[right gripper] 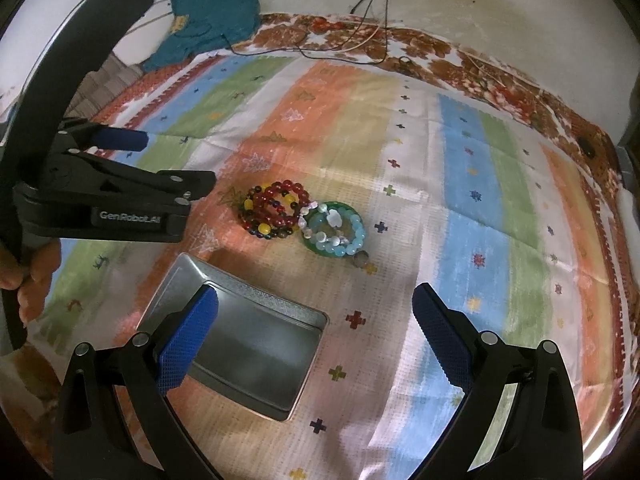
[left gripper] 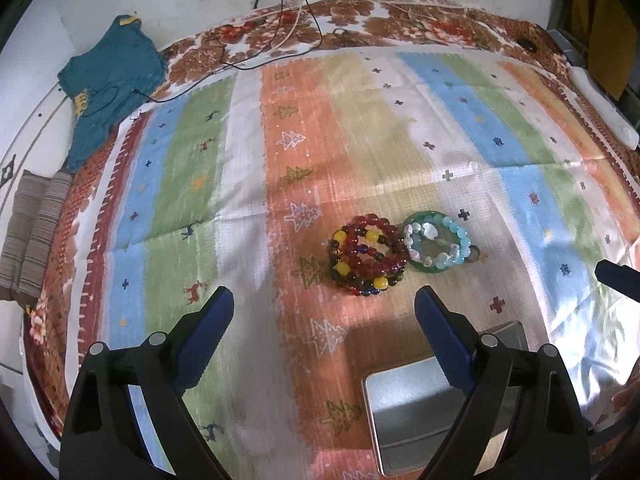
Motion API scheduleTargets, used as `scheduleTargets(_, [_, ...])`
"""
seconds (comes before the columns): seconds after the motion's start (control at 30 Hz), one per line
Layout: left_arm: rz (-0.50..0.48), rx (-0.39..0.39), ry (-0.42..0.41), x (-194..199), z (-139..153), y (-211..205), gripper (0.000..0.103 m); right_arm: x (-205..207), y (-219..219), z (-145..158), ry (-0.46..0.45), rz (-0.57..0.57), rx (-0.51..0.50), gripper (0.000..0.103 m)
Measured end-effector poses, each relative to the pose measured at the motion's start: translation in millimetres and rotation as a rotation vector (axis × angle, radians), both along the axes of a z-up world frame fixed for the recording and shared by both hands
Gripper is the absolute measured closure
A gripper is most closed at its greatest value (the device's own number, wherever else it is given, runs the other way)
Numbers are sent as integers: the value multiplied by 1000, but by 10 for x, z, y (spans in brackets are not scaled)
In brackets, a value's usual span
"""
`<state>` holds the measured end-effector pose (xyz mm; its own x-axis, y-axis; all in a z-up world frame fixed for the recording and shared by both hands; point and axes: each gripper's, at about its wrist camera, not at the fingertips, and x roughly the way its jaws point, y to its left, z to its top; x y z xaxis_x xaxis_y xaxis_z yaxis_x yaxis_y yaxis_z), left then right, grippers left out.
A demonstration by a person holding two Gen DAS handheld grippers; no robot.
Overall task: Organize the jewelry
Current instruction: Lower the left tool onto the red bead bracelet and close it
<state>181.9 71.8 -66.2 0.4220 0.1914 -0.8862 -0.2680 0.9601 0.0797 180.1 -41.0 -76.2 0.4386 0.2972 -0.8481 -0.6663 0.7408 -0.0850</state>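
A pile of red, yellow and dark bead bracelets [left gripper: 366, 254] [right gripper: 274, 210] lies on the striped cloth. Touching its right side is a green bangle with pale blue and pearl bead bracelets [left gripper: 436, 244] [right gripper: 334, 232] on it. An open, empty metal tin [left gripper: 424, 412] [right gripper: 248, 336] sits in front of them. My left gripper [left gripper: 324, 312] is open and empty, held above the cloth just short of the bracelets; it also shows in the right wrist view [right gripper: 176, 164] at the left. My right gripper [right gripper: 316, 312] is open and empty above the tin's right edge.
The striped cloth [left gripper: 360, 140] covers a floral bedsheet [left gripper: 400, 20]. A teal garment [left gripper: 108, 88] and black and white cables [left gripper: 280, 32] lie at the far edge by the wall. A folded brown striped cloth [left gripper: 32, 236] lies at the left. A white object [left gripper: 600, 108] lies at the right edge.
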Motion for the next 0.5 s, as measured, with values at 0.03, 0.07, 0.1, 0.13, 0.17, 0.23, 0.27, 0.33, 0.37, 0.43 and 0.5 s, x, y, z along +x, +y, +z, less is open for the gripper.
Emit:
scheduleTargets(0.03, [1, -4, 4, 24, -18, 12, 14, 6, 12, -8, 1, 3, 0, 4])
scheduleTargets(0.07, [2, -12, 9, 56, -42, 32, 14, 21, 23, -15, 4, 5, -1, 4])
scheduleTargets(0.1, [2, -16, 13, 81, -57, 43, 14, 50, 37, -28, 8, 4, -1, 4])
scheduleTargets(0.13, [3, -20, 18, 114, -81, 57, 14, 71, 48, -38, 13, 5, 0, 4])
scheduleTargets(0.17, [0, -24, 23, 146, -107, 66, 15, 93, 59, -48, 17, 6, 1, 4])
scheduleTargets(0.23, [-8, -27, 35, 199, -158, 72, 15, 132, 80, -76, 24, 11, 0, 4])
scheduleTargets(0.27, [-9, -26, 40, 218, -183, 72, 15, 153, 92, -91, 27, 13, -3, 4])
scheduleTargets(0.33, [-11, -26, 56, 270, -243, 89, 16, 199, 126, -128, 37, 17, -7, 4])
scheduleTargets(0.37, [-10, -30, 65, 302, -276, 107, 17, 215, 144, -144, 41, 18, -9, 4])
scheduleTargets(0.43, [-10, -39, 74, 338, -317, 135, 18, 264, 182, -181, 50, 20, -16, 4])
scheduleTargets(0.5, [-9, -48, 85, 380, -365, 169, 20, 301, 214, -214, 58, 23, -22, 4])
